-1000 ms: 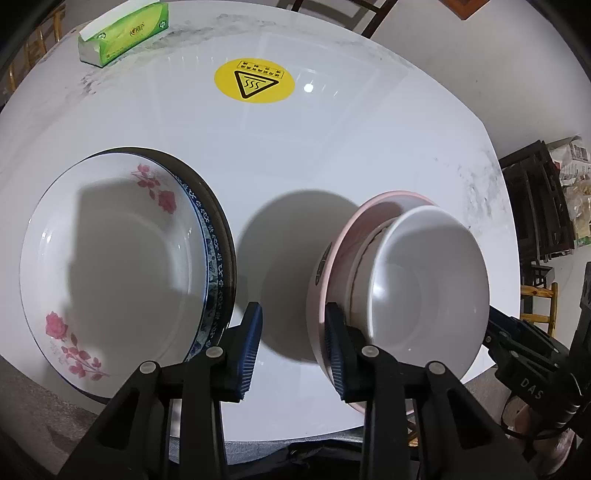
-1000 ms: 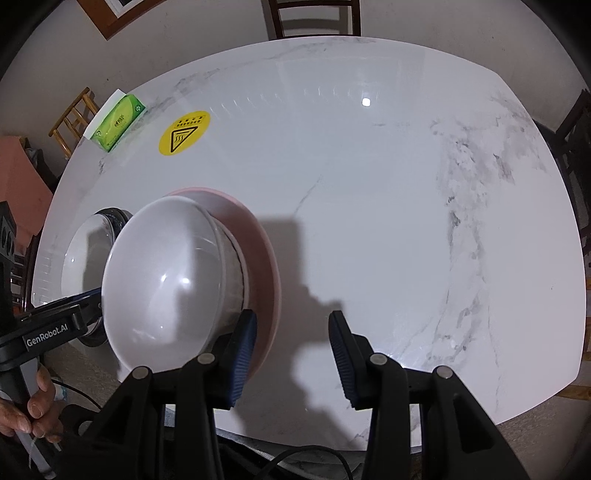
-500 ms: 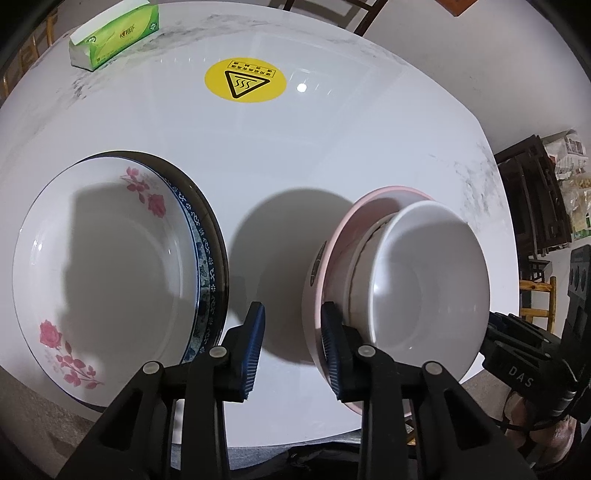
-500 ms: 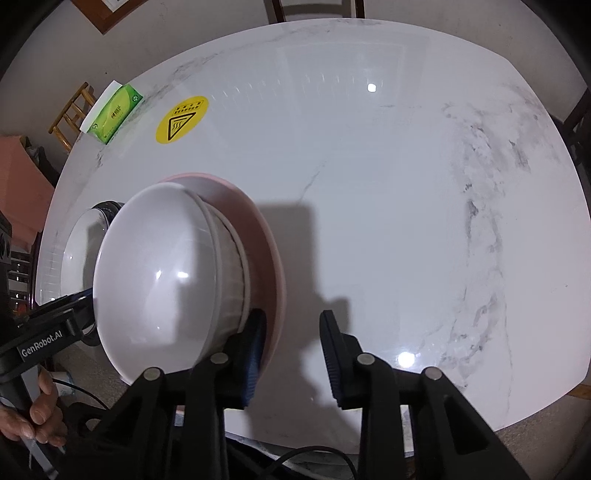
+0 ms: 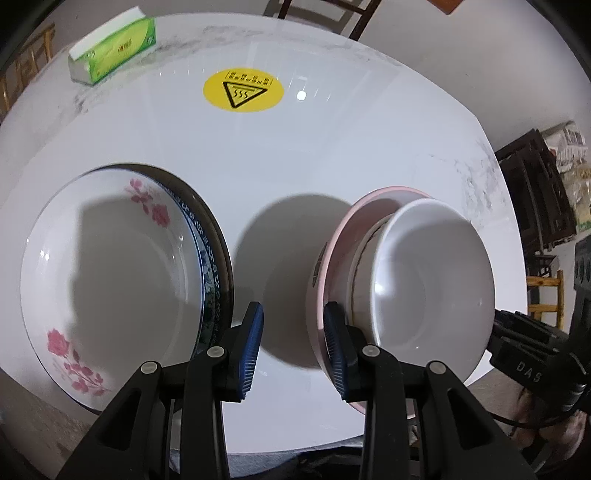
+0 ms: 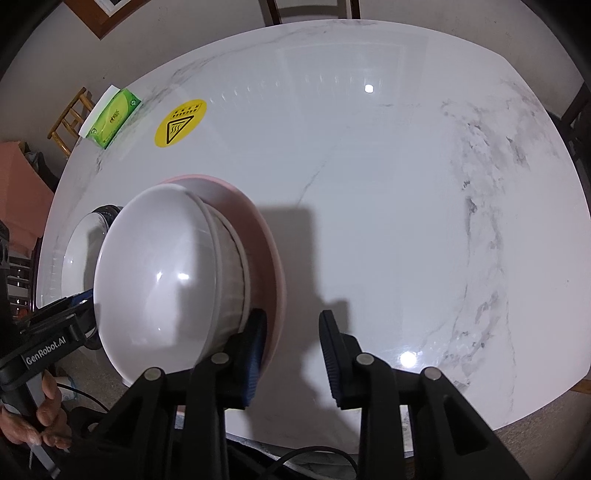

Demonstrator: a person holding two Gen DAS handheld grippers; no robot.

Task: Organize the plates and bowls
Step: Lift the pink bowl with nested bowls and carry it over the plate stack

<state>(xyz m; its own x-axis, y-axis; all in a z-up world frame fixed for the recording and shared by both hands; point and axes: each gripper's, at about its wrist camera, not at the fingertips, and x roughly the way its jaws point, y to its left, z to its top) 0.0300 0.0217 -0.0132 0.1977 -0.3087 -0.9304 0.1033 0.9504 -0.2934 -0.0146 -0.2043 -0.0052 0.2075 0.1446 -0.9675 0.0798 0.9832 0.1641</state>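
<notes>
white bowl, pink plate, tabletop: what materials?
White bowl: glossy, sharp light spots, looks like glazed ceramic, though melamine is possible. Pink plate: smooth, softer sheen, ceramic or plastic, cannot tell which. Tabletop: polished white with grey veining and mirror-like lamp reflections, marble or a marble-look slab.

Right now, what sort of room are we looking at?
Probably a home dining room: a round marble-look table with wooden chairs around it, stacked bowls and plates, and a tissue pack.
</notes>
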